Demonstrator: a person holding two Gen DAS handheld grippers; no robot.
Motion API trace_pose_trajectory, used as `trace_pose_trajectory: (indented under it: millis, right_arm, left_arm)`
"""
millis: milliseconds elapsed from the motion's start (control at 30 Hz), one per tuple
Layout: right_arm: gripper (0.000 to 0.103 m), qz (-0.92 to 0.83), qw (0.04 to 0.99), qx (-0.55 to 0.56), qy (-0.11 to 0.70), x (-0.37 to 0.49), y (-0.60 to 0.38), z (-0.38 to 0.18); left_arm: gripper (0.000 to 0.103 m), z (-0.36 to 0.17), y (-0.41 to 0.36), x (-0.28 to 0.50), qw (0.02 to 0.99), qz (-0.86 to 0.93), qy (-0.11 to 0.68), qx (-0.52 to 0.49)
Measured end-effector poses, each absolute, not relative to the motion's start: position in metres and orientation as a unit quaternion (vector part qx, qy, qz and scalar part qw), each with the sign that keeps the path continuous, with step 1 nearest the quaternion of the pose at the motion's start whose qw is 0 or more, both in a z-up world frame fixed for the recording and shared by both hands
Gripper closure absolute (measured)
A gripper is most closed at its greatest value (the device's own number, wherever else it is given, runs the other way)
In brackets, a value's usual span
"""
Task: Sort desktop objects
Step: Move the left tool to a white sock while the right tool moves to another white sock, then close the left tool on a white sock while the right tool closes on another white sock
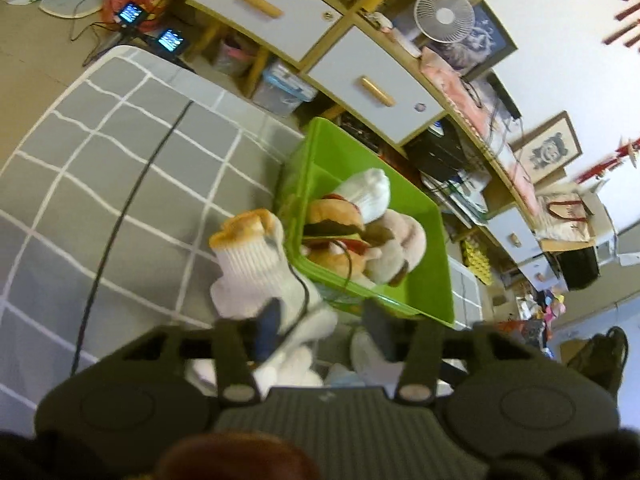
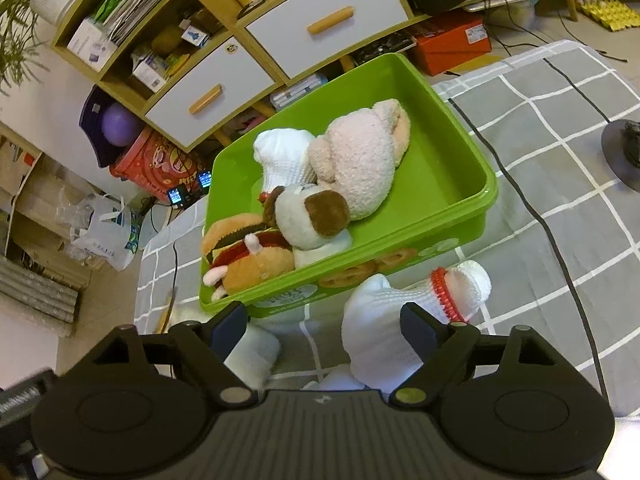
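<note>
Plush toys (image 2: 352, 168) in green bin (image 2: 452, 160), white socks (image 2: 384, 320) just beside.

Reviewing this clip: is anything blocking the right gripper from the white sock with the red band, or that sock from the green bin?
Nothing visible does. The right gripper is open just above the white sock, which lies on the checked cloth beside the green bin. The bin's right half is free; plush toys fill the left.
</note>
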State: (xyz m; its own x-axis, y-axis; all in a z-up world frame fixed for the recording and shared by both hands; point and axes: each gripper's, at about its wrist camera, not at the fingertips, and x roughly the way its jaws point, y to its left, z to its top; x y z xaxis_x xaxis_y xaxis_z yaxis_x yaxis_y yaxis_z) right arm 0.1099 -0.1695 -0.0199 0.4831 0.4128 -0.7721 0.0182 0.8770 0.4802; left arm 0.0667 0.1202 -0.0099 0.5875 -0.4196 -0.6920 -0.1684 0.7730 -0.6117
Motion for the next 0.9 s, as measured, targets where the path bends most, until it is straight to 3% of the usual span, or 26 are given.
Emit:
trace_pose_trajectory:
  millis: [100, 167, 333, 900]
  right_arm:
    - [0.015, 0.123, 0.835, 0.211, 0.493, 0.109, -0.165, -0.019]
    - [0.015, 0.125, 0.835, 0.212, 0.492, 0.109, -0.163, -0.019]
    - [0.015, 0.136, 0.844, 0.202, 0.477, 0.106, -0.152, -0.011]
    - [0.014, 0.203, 0.819, 0.193, 0.502, 0.114, -0.093, -0.046]
  left_arm:
    - [0.041, -0.012, 0.122, 0.065, 0.826, -0.067, 0.457, -0.322]
    - [0.024, -0.013, 0.124, 0.063, 0.828, -0.053, 0.463, -0.314]
    - [0.01, -0.02, 0.127, 0.06, 0.822, -0.032, 0.486, -0.296]
    - [0.006, -0.038, 0.119, 0.046, 0.826, -0.093, 0.533, -0.16]
